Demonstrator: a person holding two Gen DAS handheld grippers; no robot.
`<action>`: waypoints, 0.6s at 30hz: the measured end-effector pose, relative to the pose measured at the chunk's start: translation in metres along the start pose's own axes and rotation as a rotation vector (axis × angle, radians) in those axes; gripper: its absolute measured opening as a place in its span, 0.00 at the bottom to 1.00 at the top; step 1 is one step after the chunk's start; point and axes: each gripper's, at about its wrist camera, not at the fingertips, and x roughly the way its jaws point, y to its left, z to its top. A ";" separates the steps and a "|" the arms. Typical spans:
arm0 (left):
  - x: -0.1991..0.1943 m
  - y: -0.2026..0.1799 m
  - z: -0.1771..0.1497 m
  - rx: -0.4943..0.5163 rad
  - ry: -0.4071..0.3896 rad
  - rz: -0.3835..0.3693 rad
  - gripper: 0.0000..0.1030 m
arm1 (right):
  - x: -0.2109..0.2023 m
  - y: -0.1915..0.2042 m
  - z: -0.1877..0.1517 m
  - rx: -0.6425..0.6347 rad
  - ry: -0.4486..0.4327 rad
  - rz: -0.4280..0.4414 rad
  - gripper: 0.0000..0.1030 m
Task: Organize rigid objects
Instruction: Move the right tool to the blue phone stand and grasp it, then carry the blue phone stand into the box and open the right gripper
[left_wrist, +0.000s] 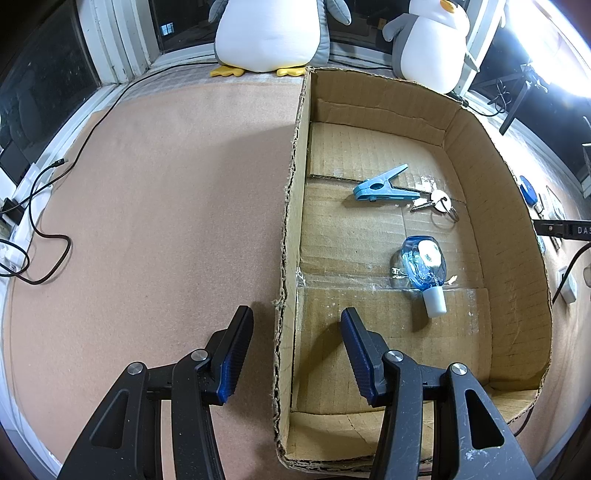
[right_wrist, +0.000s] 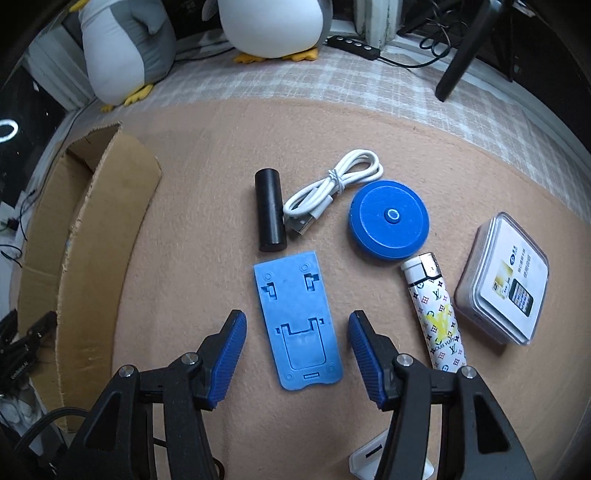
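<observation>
The right gripper (right_wrist: 297, 325), jaws apart and empty, hovers over a blue phone stand (right_wrist: 297, 325) lying flat on the felt mat (right_wrist: 207, 206). The left gripper (left_wrist: 297, 321), jaws apart, straddles the wall of a cardboard box (left_wrist: 495, 206) holding a clothespin (left_wrist: 382, 183), keys (left_wrist: 437, 203) and a small bottle (left_wrist: 423, 267).

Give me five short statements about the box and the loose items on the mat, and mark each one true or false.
1. The blue clothespin lies inside the cardboard box. True.
2. The right gripper is shut on the blue phone stand. False: its fingers are open, one on each side of the stand.
3. The keys lie on the mat outside the box. False: they lie in the box, next to the clothespin.
4. The white cable lies between the black cylinder and the blue disc. True.
5. The left gripper holds the small blue bottle. False: it is open and empty; the bottle lies on the box floor.
</observation>
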 end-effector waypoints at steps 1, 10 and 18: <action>0.000 0.000 0.000 0.000 0.000 0.000 0.52 | 0.001 0.002 0.001 -0.008 0.004 -0.008 0.52; 0.000 0.000 0.000 -0.001 0.000 0.000 0.52 | 0.004 0.007 0.007 -0.015 0.012 -0.032 0.34; 0.000 0.000 0.000 -0.001 0.000 -0.002 0.52 | -0.012 0.001 -0.005 0.024 -0.036 -0.030 0.34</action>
